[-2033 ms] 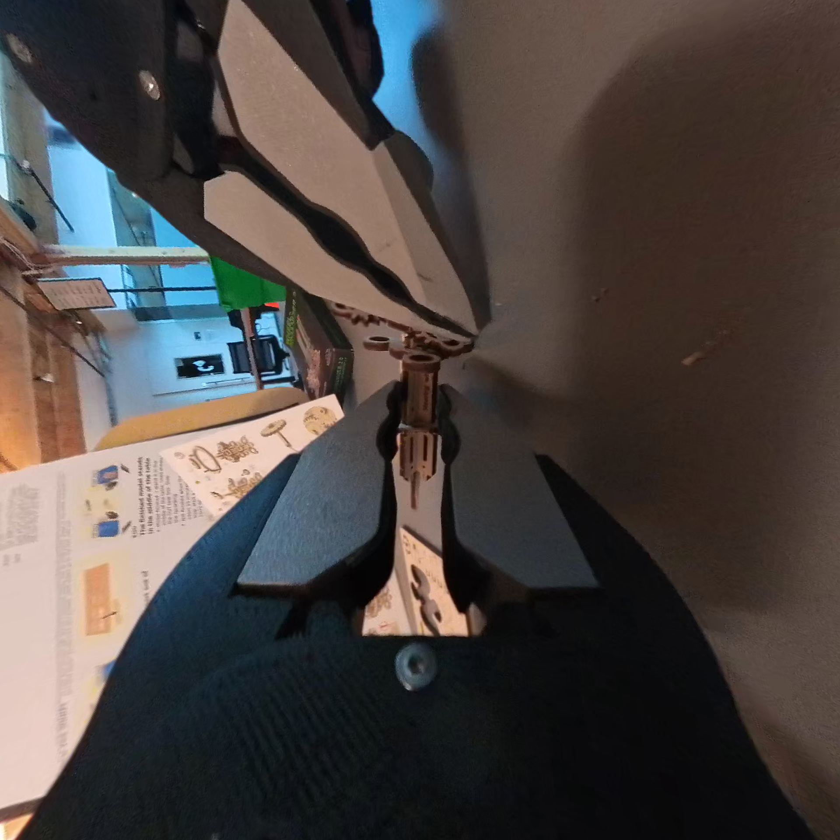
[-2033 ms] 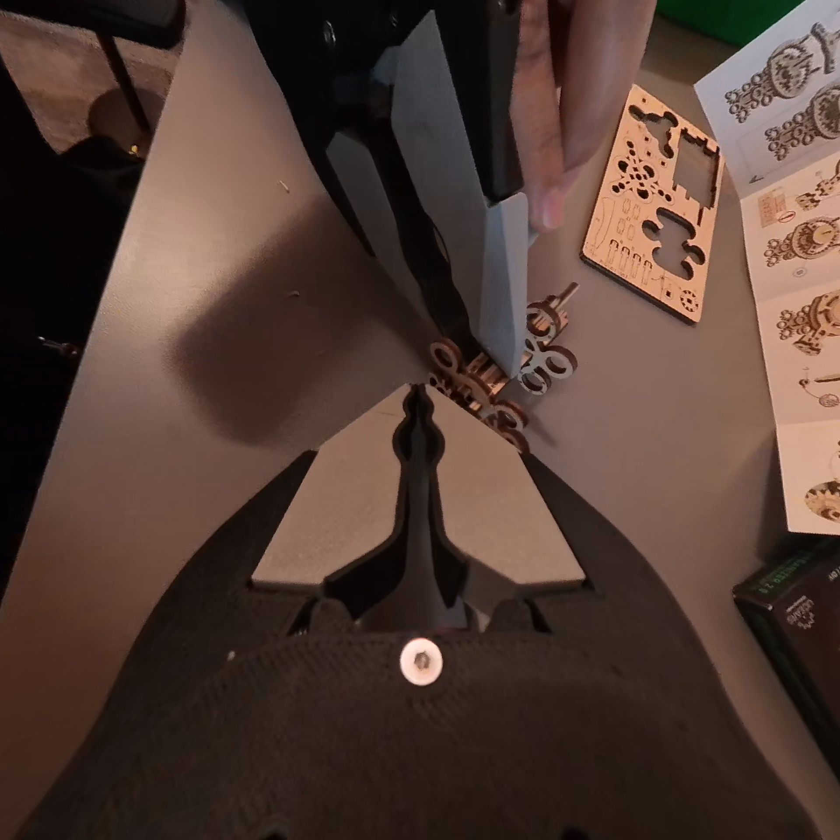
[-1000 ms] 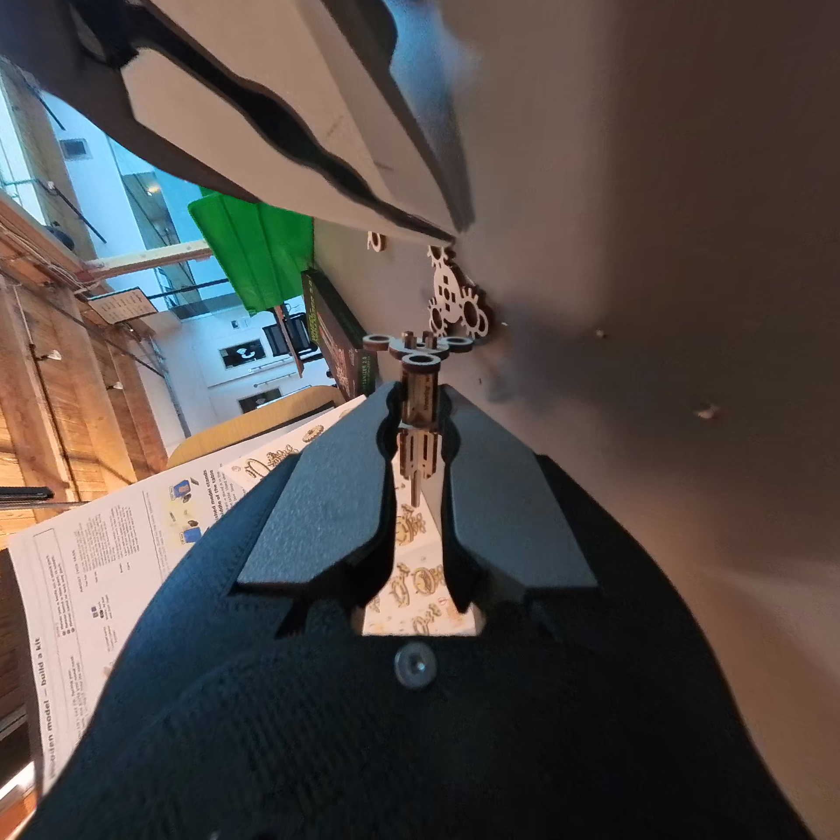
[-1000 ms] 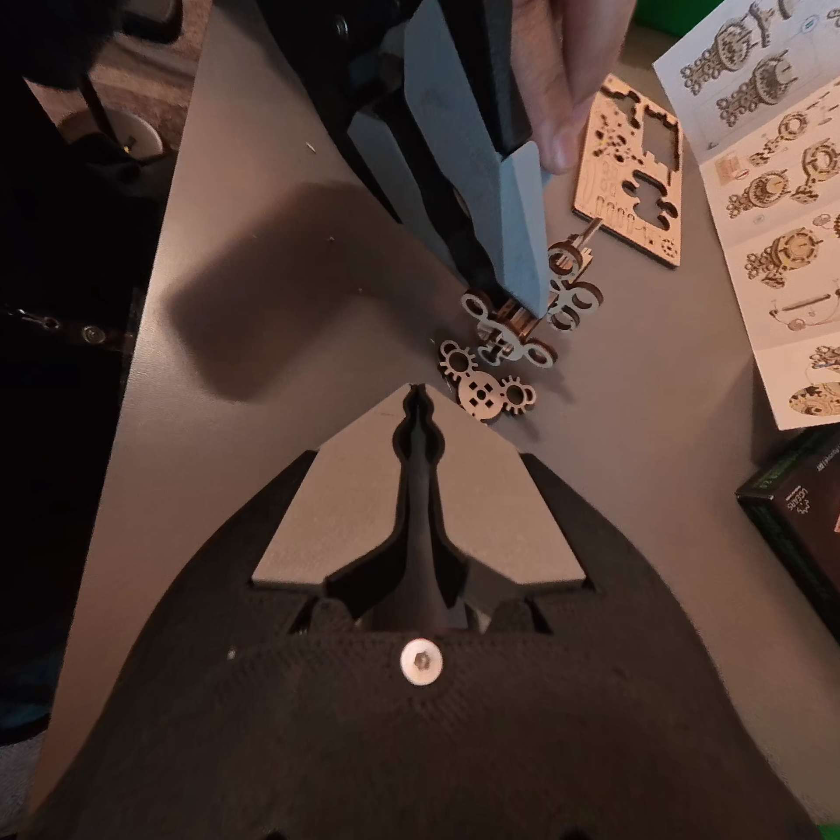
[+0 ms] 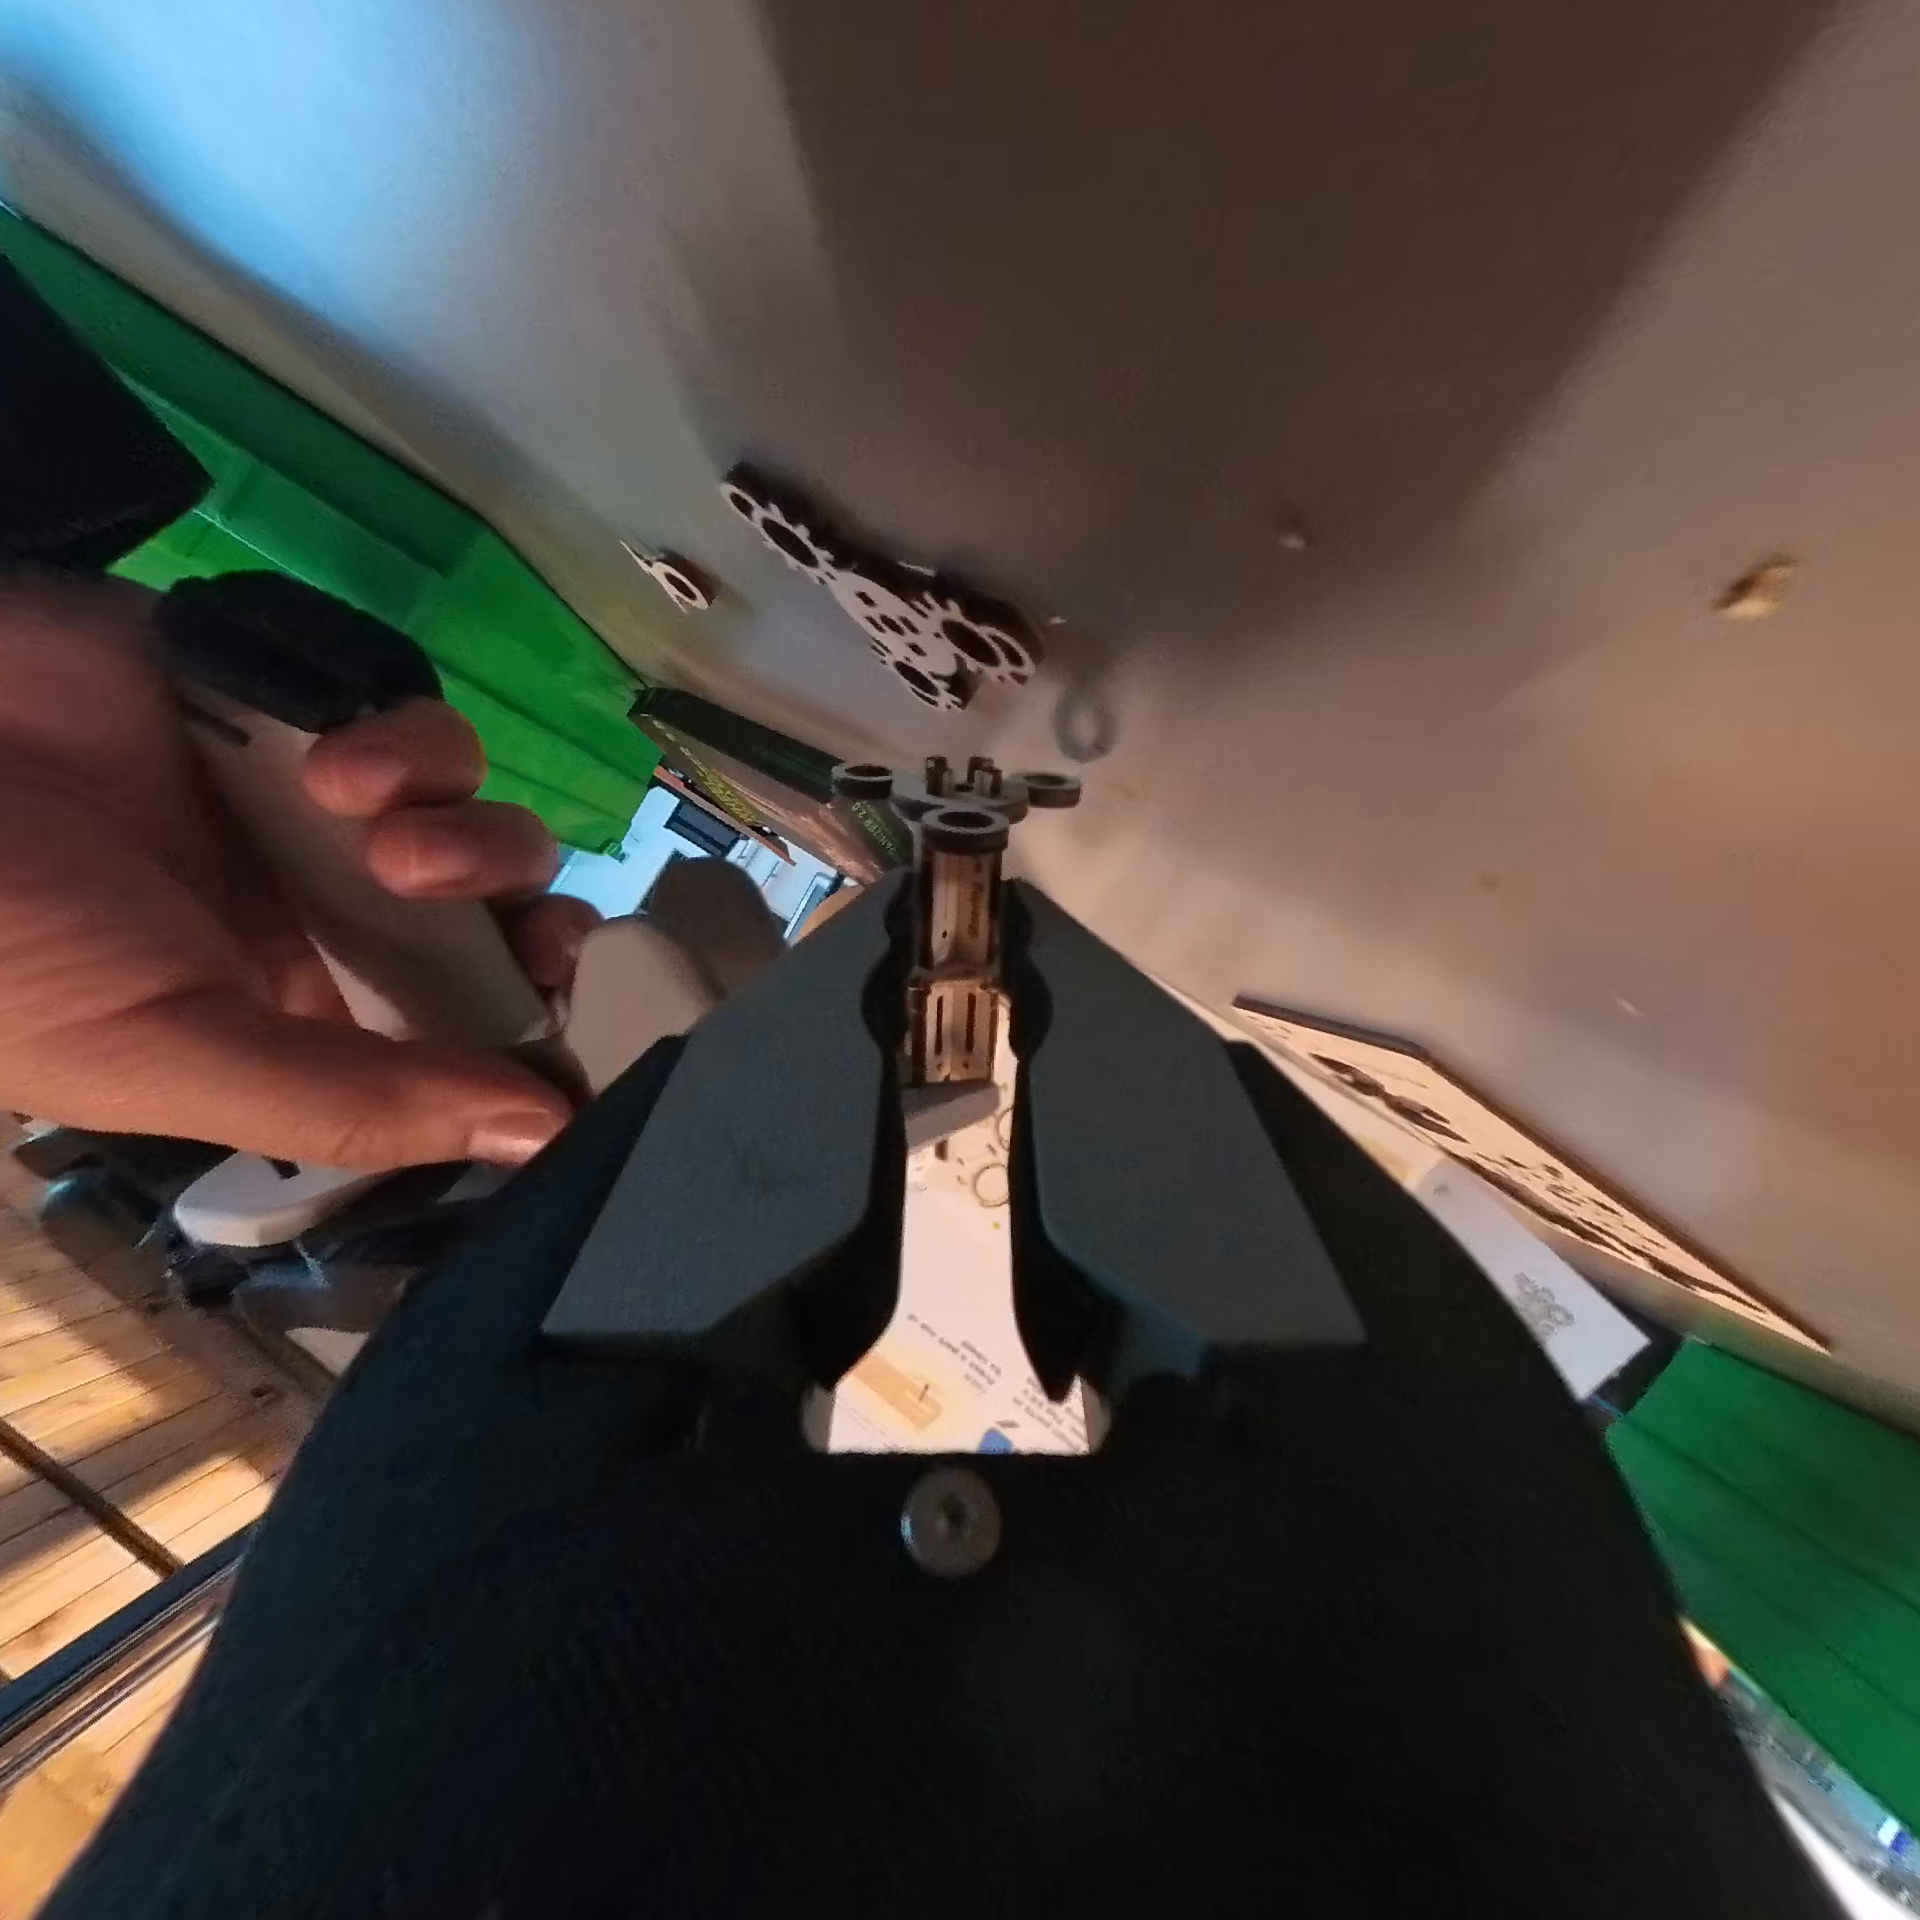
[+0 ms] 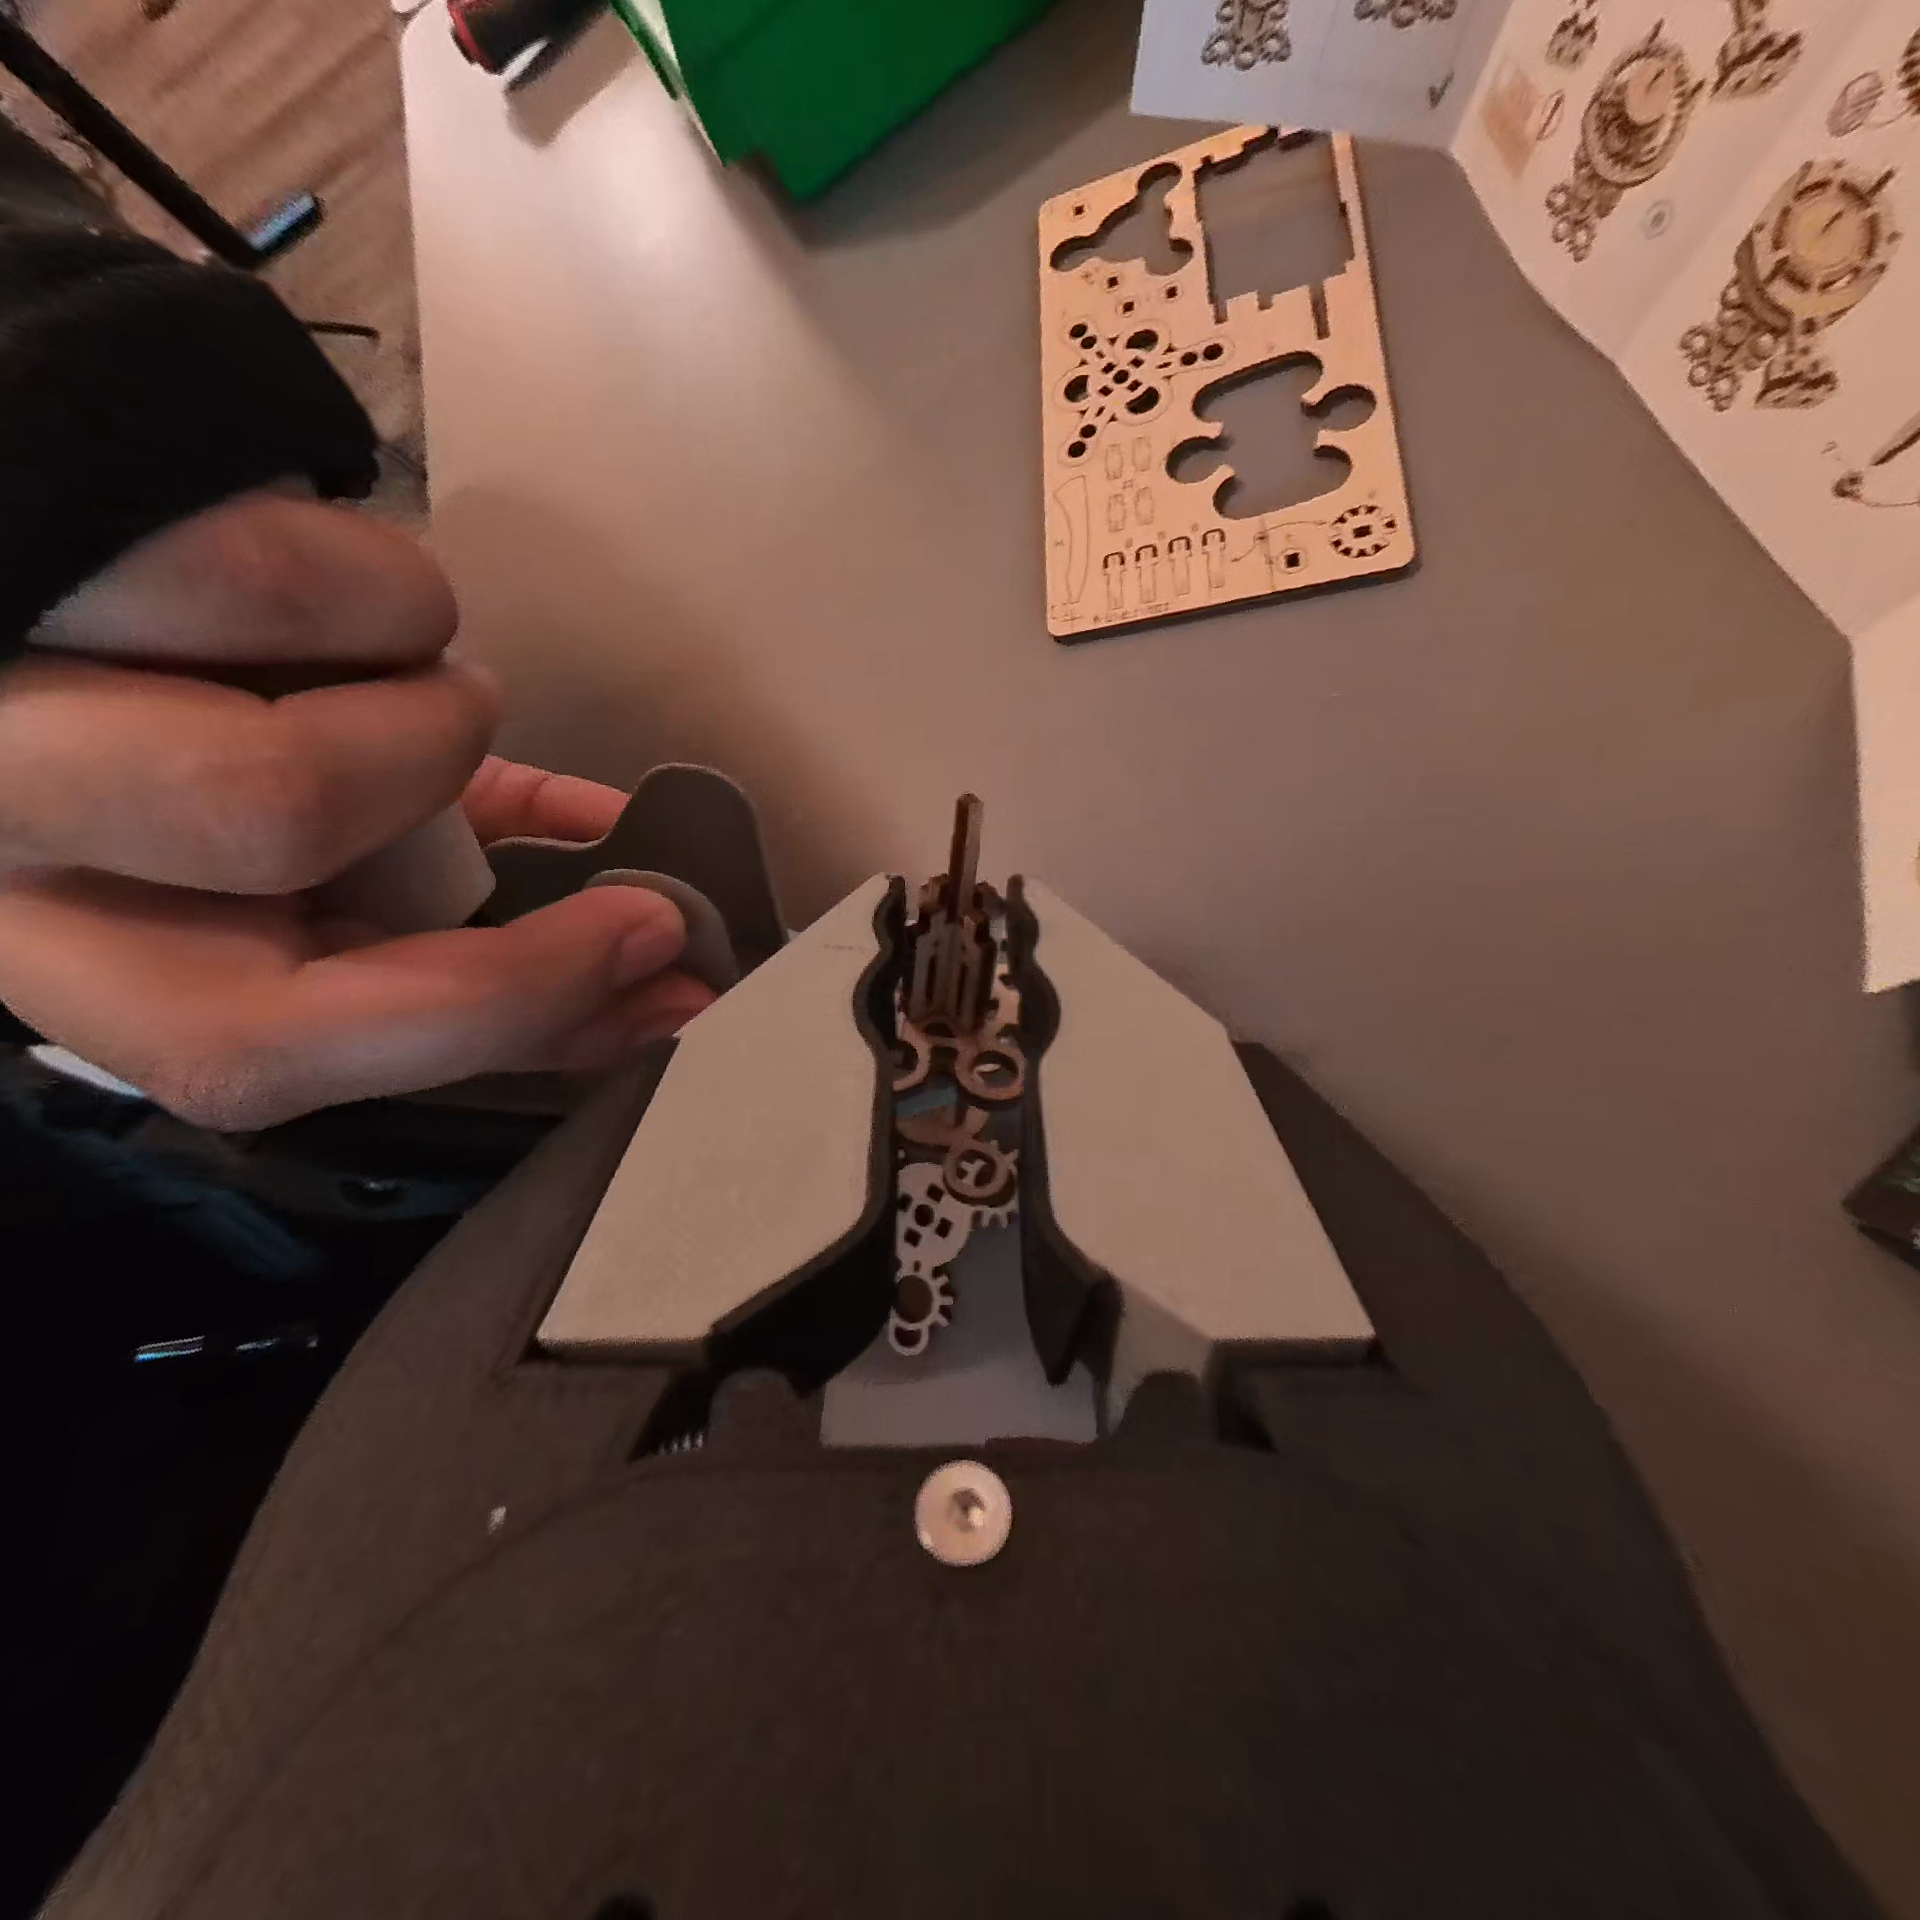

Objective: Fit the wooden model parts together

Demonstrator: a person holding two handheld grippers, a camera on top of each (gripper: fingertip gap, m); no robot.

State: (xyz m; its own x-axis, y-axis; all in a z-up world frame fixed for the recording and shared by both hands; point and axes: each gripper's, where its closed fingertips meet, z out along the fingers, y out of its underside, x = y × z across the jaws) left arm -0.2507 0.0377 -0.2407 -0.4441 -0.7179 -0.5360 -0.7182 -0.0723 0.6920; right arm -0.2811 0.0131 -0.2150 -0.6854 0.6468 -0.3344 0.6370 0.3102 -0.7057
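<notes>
Wooden model [image 5: 954,935], a slotted shaft with a cluster of rings at one end, is pinched between the fingers of the left claw [image 5: 954,904]. The ring end sticks out just past the fingertips and is clear of the grey desk [image 5: 1351,364].

In the right wrist view the model stands between the tips of the right claw [image 6: 956,894]. Its thin pin points away past the tips and its rings sit back inside the gap. These fingers are part-way apart and close against the model's sides. Nothing else in that view is supporting it.

A flat gear plate [image 5: 894,603] lies on the desk beyond the left claw's tips, up and slightly left. A small ring piece [image 5: 675,577] lies just beside the plate, further left. The plate also shows through the gap of the right claw, below the model.

A hand [image 6: 260,831] just left of the right claw grips a grey handle. A punched-out wooden sheet [image 6: 1226,384] lies flat ahead and to the right of that claw. An unfolded instruction sheet [image 6: 1714,260] lies further right, and a green box [image 6: 831,73] sits far ahead near the desk edge.
</notes>
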